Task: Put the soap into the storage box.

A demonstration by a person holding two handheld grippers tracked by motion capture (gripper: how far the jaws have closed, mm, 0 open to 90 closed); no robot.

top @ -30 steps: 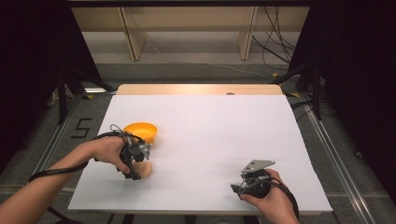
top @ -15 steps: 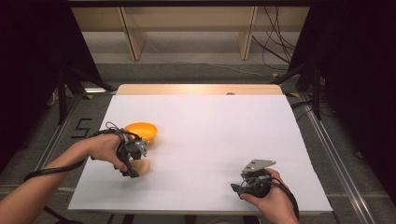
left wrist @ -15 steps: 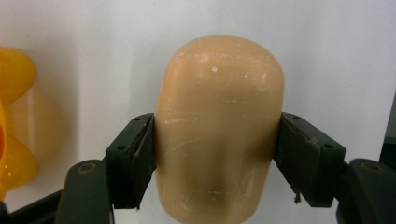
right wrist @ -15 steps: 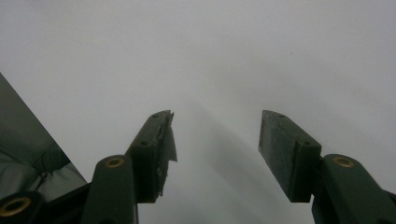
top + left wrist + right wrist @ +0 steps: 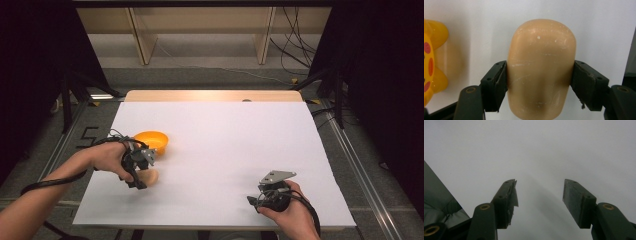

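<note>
high view: above, facing forward-down on white table [image 5: 225, 145] | gripper views: close, low along jaws, sharing that tabletop

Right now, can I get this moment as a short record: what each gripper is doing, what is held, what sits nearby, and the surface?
left gripper: jaws closed on the sides of a smooth tan rounded loaf-shaped object
held object, high view: low over the sheet, contact unclear
nearby: orange plastic bowl beside the left gripper
right gripper: jaws open, nothing between them
surface: white sheet over the table
</note>
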